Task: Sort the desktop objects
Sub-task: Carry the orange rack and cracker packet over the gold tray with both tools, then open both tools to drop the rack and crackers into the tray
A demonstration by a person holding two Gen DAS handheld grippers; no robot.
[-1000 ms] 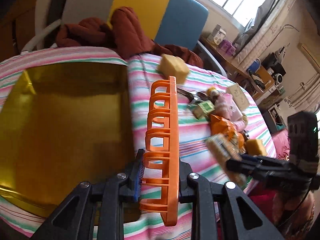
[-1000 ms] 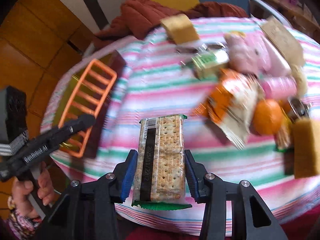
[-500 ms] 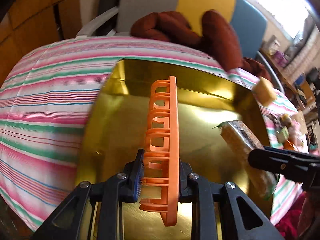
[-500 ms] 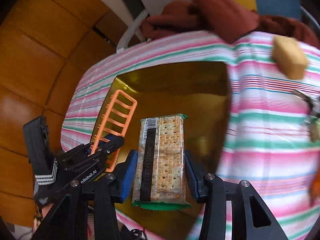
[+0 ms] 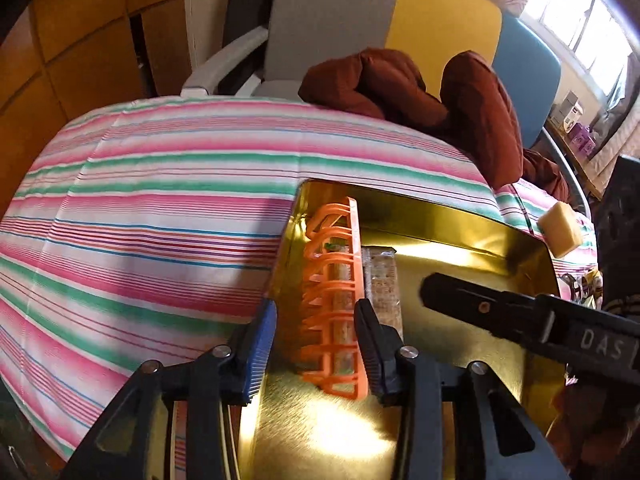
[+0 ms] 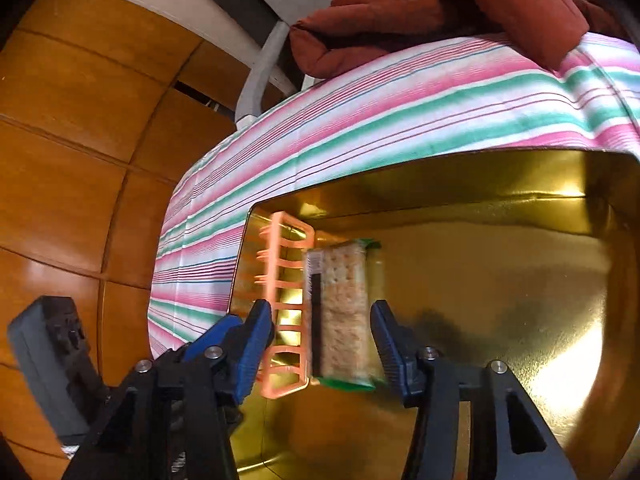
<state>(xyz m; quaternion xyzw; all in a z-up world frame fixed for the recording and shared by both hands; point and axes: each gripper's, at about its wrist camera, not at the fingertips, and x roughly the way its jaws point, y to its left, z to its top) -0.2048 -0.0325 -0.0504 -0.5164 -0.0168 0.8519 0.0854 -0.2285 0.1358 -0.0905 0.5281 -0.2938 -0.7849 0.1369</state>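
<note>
Both tools are opening: the left tool (image 5: 316, 344) around the orange rack (image 5: 334, 304), the right tool (image 6: 322, 344) around the cracker packet (image 6: 344, 312), both inside the gold tin (image 6: 500, 288). Each should be lifted straight out, unsnagged.

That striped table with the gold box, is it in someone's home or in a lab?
Probably a lived-in home room: a striped tablecloth covers the table, a rust-red garment is heaped against mismatched chairs, and wood panelling lines the wall.
</note>
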